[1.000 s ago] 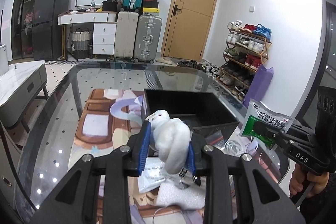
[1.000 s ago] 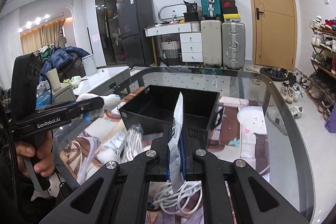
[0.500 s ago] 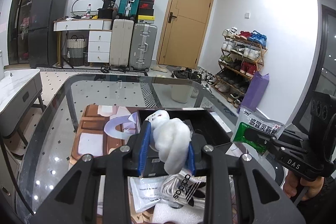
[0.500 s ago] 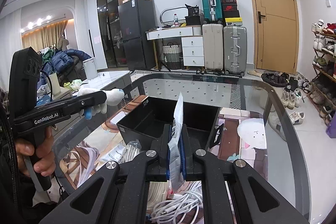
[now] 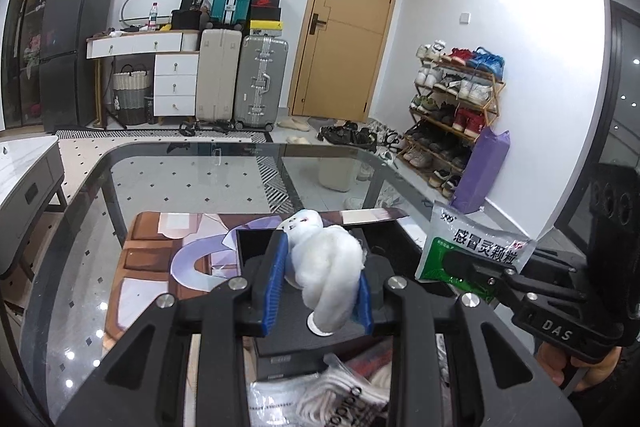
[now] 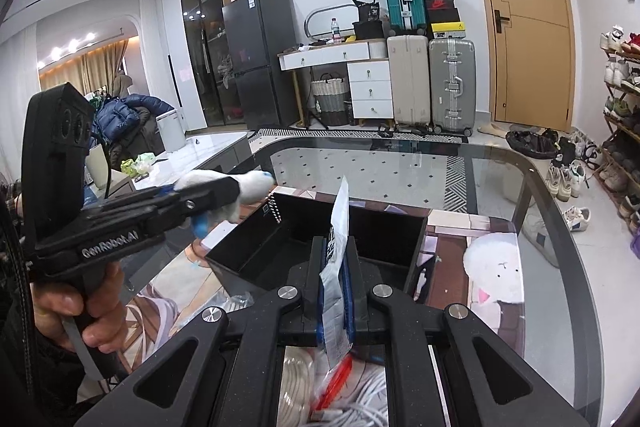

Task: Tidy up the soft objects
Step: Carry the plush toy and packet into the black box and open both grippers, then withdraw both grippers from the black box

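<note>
Both hands are loaded and held above the near edge of the black bin (image 6: 320, 239) on the glass table (image 6: 500, 179). The left gripper (image 5: 320, 287) has its blue-padded fingers (image 5: 274, 279) clenched on a white plush toy (image 5: 328, 267), squeezed but bulging out past the pads. The right gripper (image 6: 336, 291) is pinched flat on a thin medicine sachet (image 6: 338, 247), which stands upright on edge between its fingers.

The step in hand looks like dropping each item into the bin. To do it well, carry each one on past the near wall until it hangs over the open interior, lower it below the rim, and only then let go — the plush may spring back and roll, and the sachet is light enough to flutter off course if freed from high up. Going one hand at a time should keep the two tools from meeting over the bin.

Readable writing: "GenRobot.AI" on the left tool, "DAS" on the right, "999" with Chinese characters on the green-and-white sachet, and part of an adidas logo on the bagged socks (image 5: 332, 399) near the bin.
</note>
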